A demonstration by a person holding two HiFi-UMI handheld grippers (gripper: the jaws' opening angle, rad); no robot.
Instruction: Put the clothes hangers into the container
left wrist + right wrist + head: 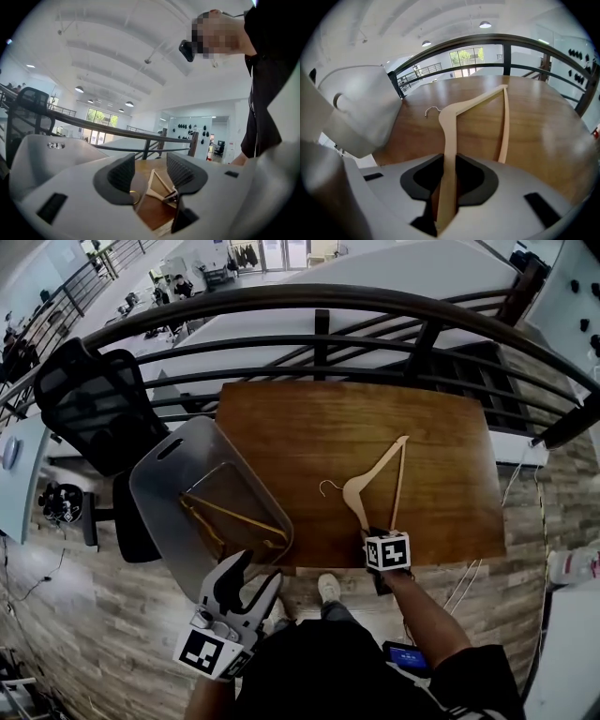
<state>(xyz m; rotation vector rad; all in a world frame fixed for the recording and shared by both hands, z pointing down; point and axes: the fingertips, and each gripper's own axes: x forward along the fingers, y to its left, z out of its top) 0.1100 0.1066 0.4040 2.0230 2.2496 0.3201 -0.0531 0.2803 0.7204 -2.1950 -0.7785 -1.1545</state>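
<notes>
left gripper (255,570) hung open, nothing in it, nearest me | right gripper (371,534) clamped on one arm of the pale wooden clothes hanger (361,488) on the brown wooden tabletop (309,418) | grey plastic container (155,474) sat at the tabletop's left edge, second wooden hanger (234,518) inside

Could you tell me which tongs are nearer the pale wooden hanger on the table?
Right: right tongs clamp the pale wooden hanger's arm; left tongs hover open by the grey plastic container.
</notes>
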